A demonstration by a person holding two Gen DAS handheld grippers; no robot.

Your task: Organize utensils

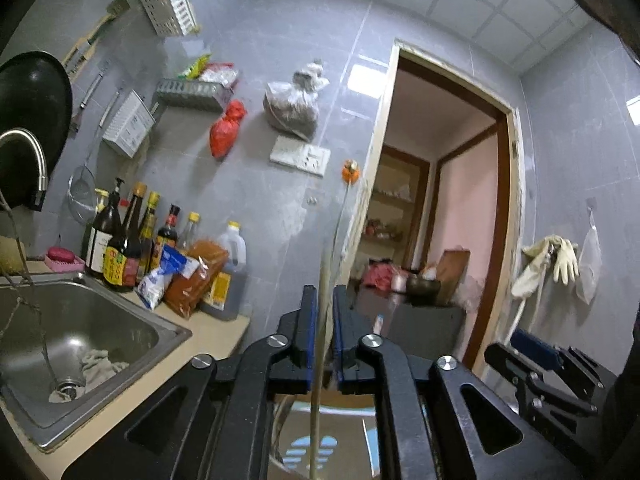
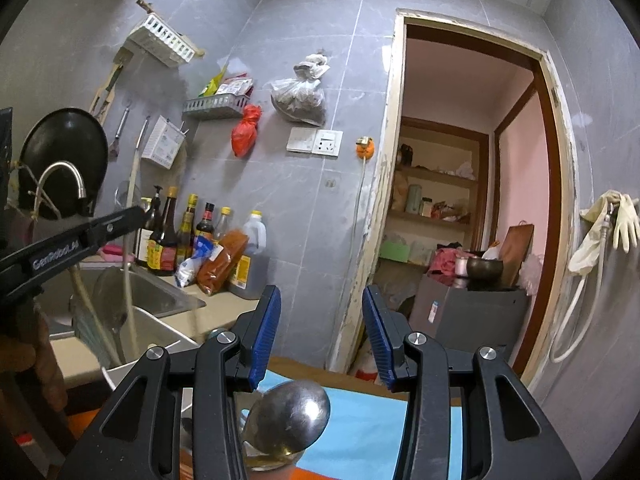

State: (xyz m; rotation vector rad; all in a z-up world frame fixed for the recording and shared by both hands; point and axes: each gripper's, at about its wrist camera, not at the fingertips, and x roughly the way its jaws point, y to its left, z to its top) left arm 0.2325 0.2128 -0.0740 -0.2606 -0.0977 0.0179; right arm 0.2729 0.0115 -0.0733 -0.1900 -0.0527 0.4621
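White lettering reading "GenRobot.AI" runs along the black arm of the left gripper [image 2: 120,220] as it crosses the left side of the right wrist view; the yellow and red labels on the bottles are too small to read. About eight dark sauce and oil bottles [image 1: 120,248] stand in a cluster on the beige counter beside one stainless steel sink [image 1: 80,320], with one red packet [image 1: 196,276] and one blue-and-white packet [image 1: 168,276] leaning in front of them. One pair of cream rubber gloves [image 1: 556,256] hangs on the grey tiled wall to the right of the open doorway. In the left wrist view the left gripper's [image 1: 324,320] blue-padded jaws stand narrowly apart with a thin pale wooden chopstick [image 1: 320,320] upright between them; whether the pads press it cannot be told. The right gripper's [image 2: 322,336] jaws are moderately open and hold nothing. Just below them the rounded bowl of a shiny metal spoon [image 2: 292,416] stands up from a container, above a light blue cloth [image 2: 360,432].
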